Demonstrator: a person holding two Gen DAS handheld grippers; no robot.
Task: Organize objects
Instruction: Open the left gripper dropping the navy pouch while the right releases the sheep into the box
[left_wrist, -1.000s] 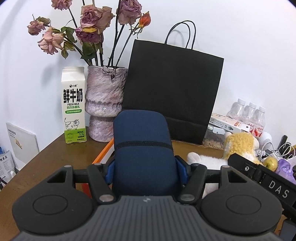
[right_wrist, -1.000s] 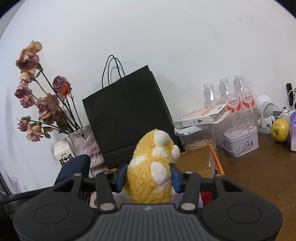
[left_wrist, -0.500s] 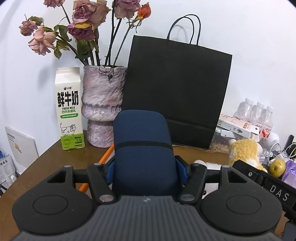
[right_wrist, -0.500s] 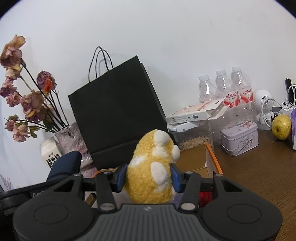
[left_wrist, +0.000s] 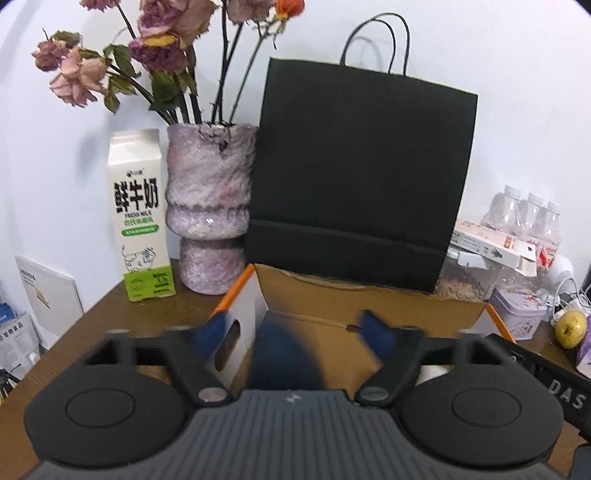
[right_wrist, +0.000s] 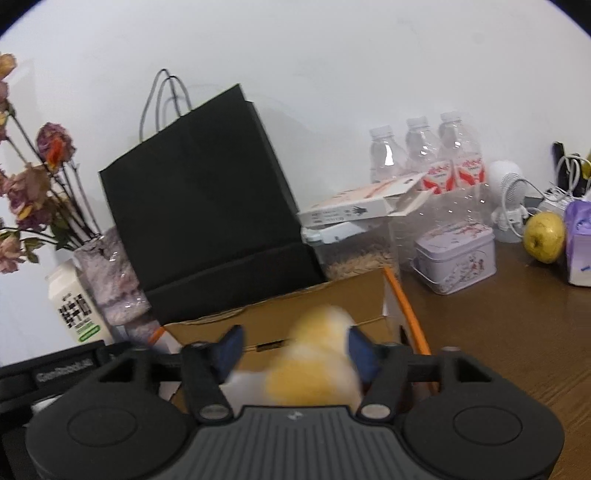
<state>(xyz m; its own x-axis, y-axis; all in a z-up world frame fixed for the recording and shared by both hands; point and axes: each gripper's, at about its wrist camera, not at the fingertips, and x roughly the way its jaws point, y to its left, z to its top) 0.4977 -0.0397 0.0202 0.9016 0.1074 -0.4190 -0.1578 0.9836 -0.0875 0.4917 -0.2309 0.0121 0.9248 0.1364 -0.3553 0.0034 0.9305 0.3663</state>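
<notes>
I read the left gripper (left_wrist: 293, 332) first. Its jaws have just been opening and now stand spread wide. The dark blue case (left_wrist: 284, 354) sits low between them, blurred, with clear gaps to both blue pads (left_wrist: 210, 330); neither pad presses on it. The case lies inside the cardboard box (left_wrist: 369, 295), against the box's near left part.

I read the right gripper (right_wrist: 295, 349) next. Its jaws have also just been opening and stand apart. The yellow plush toy (right_wrist: 314, 369) lies between them, blurred, down in the same cardboard box (right_wrist: 314, 295). A gap shows on the left side of the toy; on the right side the pad (right_wrist: 360, 347) is just beside it, and I cannot tell whether it touches.

Behind the box stands a black paper bag (left_wrist: 362, 177), upright against the wall. To its left stand a mottled purple vase (left_wrist: 210, 206) with dried roses and a milk carton (left_wrist: 138, 214). To the right I see a lavender tin (right_wrist: 454, 258), water bottles (right_wrist: 424, 155) and a yellow apple (right_wrist: 545, 236) on the wooden table (right_wrist: 517, 332).
</notes>
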